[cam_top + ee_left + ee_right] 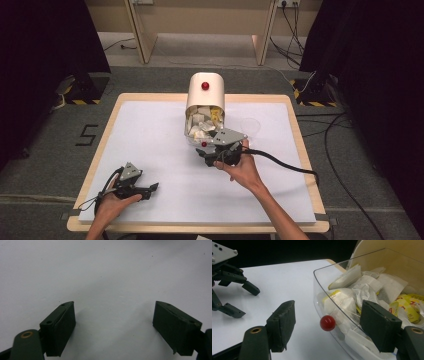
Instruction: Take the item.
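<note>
A cream bin [205, 90] with a red knob on top stands at the back middle of the white mat. Its clear front drawer [342, 268] hangs open, stuffed with several white and yellow tea bags [362, 288]. A small red knob [327, 322] sticks out from the drawer's clear front wall. My right gripper [327, 307] is open, its jaws on either side of that knob and apart from it; in the high view the right gripper [206, 155] sits just in front of the drawer [200, 131]. My left gripper [151, 190] rests open at the front left, over bare mat [110, 272].
A clear plastic cup [251, 127] stands to the right of the bin. The white mat [150, 130] covers a wooden table [100, 145]. A black cable [285, 162] trails right from the right gripper. The left gripper [229, 290] is at the upper left of the right gripper view.
</note>
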{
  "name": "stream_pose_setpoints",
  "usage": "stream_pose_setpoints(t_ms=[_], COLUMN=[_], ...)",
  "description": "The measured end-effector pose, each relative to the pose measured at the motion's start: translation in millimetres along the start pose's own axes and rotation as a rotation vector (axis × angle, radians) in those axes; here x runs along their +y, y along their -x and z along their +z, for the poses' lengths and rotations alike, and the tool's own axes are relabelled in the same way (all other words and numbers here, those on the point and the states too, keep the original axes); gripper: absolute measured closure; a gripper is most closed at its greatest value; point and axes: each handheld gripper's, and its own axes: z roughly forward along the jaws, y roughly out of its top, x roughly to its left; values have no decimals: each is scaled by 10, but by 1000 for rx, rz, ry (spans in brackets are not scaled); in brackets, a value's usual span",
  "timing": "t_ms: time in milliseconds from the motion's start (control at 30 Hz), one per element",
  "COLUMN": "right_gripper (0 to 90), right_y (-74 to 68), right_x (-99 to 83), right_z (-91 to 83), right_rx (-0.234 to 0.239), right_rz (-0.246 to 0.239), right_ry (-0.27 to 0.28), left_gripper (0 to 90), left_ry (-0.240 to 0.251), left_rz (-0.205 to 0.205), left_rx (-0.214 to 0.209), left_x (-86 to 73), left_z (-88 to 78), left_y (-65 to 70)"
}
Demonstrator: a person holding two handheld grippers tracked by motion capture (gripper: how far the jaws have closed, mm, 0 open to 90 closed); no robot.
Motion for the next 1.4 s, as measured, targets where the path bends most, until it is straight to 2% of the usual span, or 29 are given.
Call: stream_pose_setpoints(t_ms=[867, 1100, 1400], right_gripper=[334, 376, 438], right_y=[-46, -10, 108], right_x=[-5, 32, 119], right_z=[-38, -76, -152], right_rx=[1, -2, -42], right_rz=[-11, 2, 27], right_ry=[-22, 8, 48], left_gripper=[176, 176, 176], left_ry=[-1, 0, -2], left_rz=[2, 0, 2], left_rx=[1, 0, 0], left_x=[0, 0, 0], left_z=[-1, 0, -1], left_y=[0, 0, -1])
